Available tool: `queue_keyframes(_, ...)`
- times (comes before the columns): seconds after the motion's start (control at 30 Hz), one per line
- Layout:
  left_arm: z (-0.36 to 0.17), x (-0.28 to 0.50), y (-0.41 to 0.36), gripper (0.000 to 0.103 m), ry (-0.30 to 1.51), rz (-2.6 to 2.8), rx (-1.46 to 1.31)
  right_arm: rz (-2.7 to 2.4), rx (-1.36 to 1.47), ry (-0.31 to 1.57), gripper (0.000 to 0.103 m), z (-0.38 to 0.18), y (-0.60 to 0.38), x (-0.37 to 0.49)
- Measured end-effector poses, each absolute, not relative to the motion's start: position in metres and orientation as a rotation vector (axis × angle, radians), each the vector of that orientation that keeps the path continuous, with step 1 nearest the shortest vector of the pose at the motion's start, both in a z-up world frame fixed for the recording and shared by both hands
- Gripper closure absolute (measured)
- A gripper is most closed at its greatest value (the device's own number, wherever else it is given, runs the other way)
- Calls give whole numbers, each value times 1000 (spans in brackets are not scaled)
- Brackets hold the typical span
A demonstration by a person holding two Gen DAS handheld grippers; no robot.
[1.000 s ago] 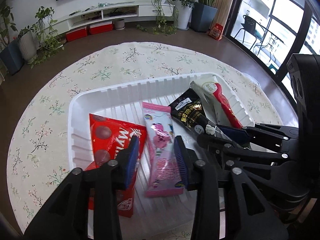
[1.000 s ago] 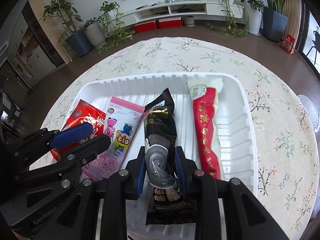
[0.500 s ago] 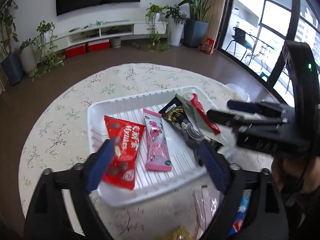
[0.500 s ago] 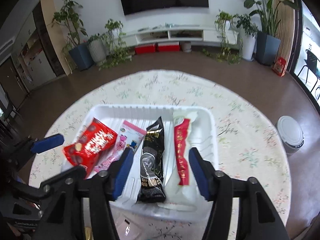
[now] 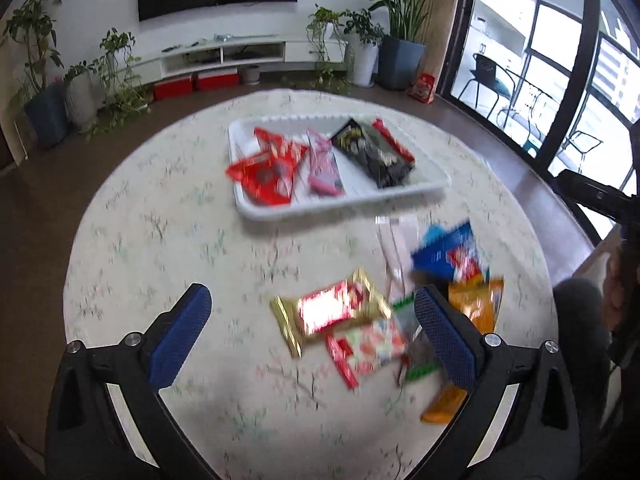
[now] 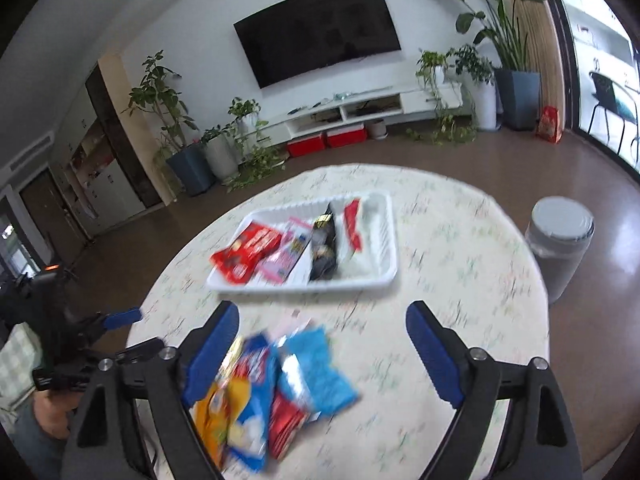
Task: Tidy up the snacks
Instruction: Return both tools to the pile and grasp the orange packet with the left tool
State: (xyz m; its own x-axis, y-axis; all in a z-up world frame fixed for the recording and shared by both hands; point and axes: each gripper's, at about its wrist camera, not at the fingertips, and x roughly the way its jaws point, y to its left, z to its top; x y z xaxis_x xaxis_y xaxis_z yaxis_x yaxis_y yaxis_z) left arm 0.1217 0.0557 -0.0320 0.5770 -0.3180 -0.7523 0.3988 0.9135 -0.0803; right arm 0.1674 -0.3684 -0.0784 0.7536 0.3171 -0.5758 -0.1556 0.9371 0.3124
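- white tray (image 5: 434,184) sits toward the far side of the round table (image 5: 160,240); it holds four packets side by side, left to right: red packet (image 5: 266,170), pink packet (image 5: 324,164), black packet (image 5: 374,152), red-and-white packet (image 5: 392,142); judged, that part of the sorting is done
- loose pile on the near side of the table, well apart from the tray, judged to be what is left: gold-and-red packet (image 5: 332,310), red-and-white sweet bag (image 5: 366,346), orange packet (image 5: 476,306), blue packet (image 5: 444,252); motion blur hides most print
- left gripper (image 5: 312,334): jaws have just been opening and now stand very wide; nothing held; the gold-and-red packet and the sweet bag lie on the cloth between the pads, untouched
- right gripper (image 6: 324,350): jaws have just been opening, wide apart, empty; the light blue packet (image 6: 320,368) and its neighbours lie below the gap, nearer the left pad; not gripped
- left wrist view only: the gold-and-red packet and the sweet bag in full; a clear wrapper (image 5: 394,248) between pile and tray; windows and a chair at right; the right gripper's dark body at the right edge
- right wrist view only: a grey lidded bin (image 6: 560,244) on the floor beyond the table's right rim; the left gripper's blue pad tip at lower left; the bare right-hand part of the tray, with room for more; pile count uncertain in both views
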Motion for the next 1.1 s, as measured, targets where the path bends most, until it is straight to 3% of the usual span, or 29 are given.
queue_keyframes(0.23,-36,70,42,1,836,-546,75,325,214,747,42,-102,-335,126)
queue_keyframes(0.43,-44,52,-12,3,852,-594,125,285,228,788,42,-115,-336,121)
queue_keyframes(0.6,-62,61,-33,27,913,-583,128,269,203,782,42,-120,-339,112)
queue_keyframes(0.8,-71,71,-34,32,948,-572,113,286,207,797,42,-125,-339,113)
queue_keyframes(0.9,-74,76,-33,59,970,-590,90,294,208,801,42,-127,-338,112)
queue_keyframes(1.07,-75,77,-37,64,975,-611,93,294,206,804,42,-127,-338,110)
queue_keyframes(1.1,-75,77,-36,70,975,-615,91,294,204,804,43,-127,-338,110)
